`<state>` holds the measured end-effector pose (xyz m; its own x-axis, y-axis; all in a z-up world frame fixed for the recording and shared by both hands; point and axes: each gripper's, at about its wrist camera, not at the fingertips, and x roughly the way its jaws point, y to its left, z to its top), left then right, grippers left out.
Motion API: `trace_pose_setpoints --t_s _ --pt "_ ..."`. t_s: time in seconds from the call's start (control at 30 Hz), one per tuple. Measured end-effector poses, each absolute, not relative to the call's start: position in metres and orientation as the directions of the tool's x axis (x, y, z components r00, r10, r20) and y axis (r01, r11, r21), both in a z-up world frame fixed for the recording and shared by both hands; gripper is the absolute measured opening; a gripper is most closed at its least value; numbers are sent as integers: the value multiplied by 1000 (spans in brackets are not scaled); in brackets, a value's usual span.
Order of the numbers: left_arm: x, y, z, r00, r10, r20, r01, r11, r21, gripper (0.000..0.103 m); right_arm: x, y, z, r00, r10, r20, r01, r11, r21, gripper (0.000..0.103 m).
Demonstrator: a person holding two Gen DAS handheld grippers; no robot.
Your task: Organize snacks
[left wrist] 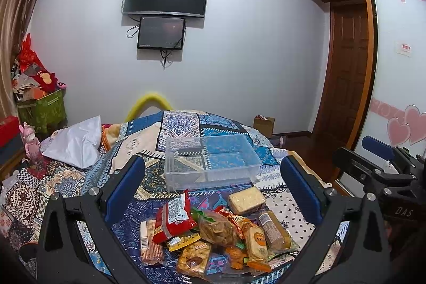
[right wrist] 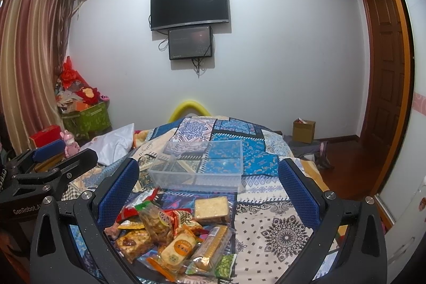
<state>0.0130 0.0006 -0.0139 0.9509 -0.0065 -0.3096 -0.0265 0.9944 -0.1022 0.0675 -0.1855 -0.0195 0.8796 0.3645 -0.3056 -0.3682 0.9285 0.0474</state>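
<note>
A pile of wrapped snacks (left wrist: 213,233) lies on the patterned bedspread, also in the right wrist view (right wrist: 170,233). It includes a red packet (left wrist: 174,216), a pale square biscuit pack (left wrist: 246,200) and a long cracker pack (right wrist: 211,246). Behind the pile stands an empty clear plastic box with dividers (left wrist: 210,161), also in the right wrist view (right wrist: 198,164). My left gripper (left wrist: 213,169) is open and empty, its blue pads either side of the pile. My right gripper (right wrist: 207,172) is open and empty above the pile's right part.
A white pillow (left wrist: 77,143) and a pink figurine (left wrist: 30,144) lie left of the bed. A green bin of clutter (left wrist: 42,111) stands in the corner. A cardboard box (right wrist: 303,131) sits on the floor at right, near a wooden door (right wrist: 383,49).
</note>
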Motion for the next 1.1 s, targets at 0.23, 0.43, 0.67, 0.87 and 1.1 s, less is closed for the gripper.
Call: trace_pose_setpoints --t_s 0.23,0.43,0.67,0.87,1.1 --pt "13 1 -14 951 -7 -310 -26 995 -101 103 68 -185 -19 878 367 -306 -370 928 49 103" --pt "13 1 -14 951 -5 -310 -27 995 -100 103 67 -185 -20 877 367 -309 -371 927 51 103" --pt "13 1 -14 951 -5 -311 -28 995 -101 103 69 -186 -21 875 369 -313 -371 927 54 103" --pt "13 3 -15 952 1 -307 -34 994 -104 103 69 -186 -21 877 369 -308 -373 927 49 103" --pt "16 3 -17 949 4 -315 -39 993 -107 103 70 -185 -23 872 374 -315 -376 925 56 103"
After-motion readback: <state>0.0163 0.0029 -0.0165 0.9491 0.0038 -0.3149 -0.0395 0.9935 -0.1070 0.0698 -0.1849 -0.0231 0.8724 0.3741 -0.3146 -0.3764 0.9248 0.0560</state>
